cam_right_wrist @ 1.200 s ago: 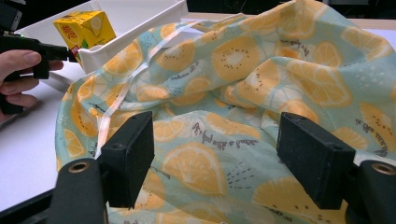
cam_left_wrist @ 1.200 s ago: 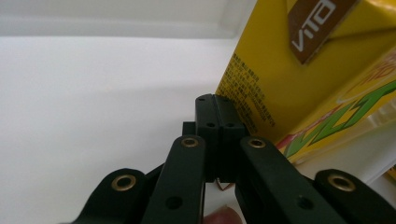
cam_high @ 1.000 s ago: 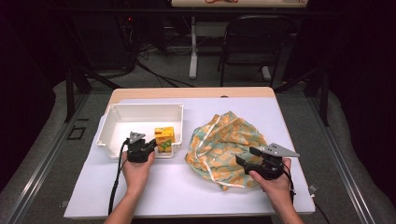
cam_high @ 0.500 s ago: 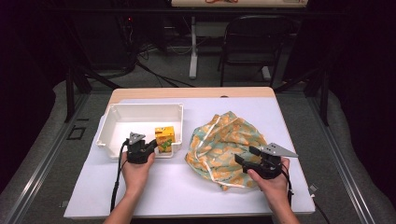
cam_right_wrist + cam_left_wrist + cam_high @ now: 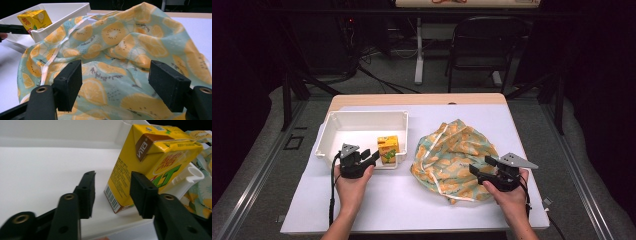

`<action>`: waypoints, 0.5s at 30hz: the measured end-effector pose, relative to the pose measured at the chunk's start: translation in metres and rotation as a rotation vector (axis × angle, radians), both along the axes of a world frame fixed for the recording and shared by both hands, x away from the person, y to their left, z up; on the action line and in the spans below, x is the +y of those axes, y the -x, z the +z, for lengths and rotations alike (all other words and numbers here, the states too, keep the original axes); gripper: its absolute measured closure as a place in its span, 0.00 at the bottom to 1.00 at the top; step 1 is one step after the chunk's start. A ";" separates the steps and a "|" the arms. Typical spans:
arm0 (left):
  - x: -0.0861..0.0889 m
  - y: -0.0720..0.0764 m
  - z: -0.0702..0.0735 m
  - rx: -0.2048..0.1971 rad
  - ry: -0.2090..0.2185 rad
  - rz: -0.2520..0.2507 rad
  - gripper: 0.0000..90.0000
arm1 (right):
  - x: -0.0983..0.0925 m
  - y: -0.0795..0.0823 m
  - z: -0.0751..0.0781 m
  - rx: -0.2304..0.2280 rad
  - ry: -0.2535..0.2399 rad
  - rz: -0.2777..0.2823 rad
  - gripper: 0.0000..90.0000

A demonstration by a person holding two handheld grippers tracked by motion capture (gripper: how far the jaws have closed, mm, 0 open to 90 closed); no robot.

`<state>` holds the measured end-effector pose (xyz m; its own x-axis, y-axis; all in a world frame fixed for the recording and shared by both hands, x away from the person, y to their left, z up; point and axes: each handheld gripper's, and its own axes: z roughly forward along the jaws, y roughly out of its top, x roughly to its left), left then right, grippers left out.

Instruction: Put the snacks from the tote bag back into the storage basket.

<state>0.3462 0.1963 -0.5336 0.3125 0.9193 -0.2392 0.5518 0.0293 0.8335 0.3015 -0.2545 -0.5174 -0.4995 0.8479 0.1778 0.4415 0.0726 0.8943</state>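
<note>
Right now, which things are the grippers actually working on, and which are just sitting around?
In play: drink carton, white tray, fruit-print cloth, left gripper, right gripper, both open.
Just around: folding chair, floor cables.

Carton [image 5: 388, 148] in tray [image 5: 362, 120], left of cloth [image 5: 454, 155].

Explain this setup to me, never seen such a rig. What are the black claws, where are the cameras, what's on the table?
No robot here: a person holds a two-jaw gripper in each hand. The high view looks down on the table; the other two cameras ride on the grippers and look along their black jaws. The left gripper is open at the near edge of a white tray, facing a yellow drink carton standing in the tray. The right gripper is open over a crumpled fruit-print cloth beside the tray. Nothing is held.
</note>
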 end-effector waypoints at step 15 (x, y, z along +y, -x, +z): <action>0.012 0.019 0.016 -0.071 0.001 -0.064 0.17 | -0.007 0.003 0.006 -0.020 0.005 -0.014 0.29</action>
<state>0.3274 0.2085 -0.5171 0.3867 0.8967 -0.2154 0.4921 -0.0031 0.8705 0.2982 -0.2618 -0.5113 -0.4913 0.8554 0.1638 0.4246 0.0711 0.9026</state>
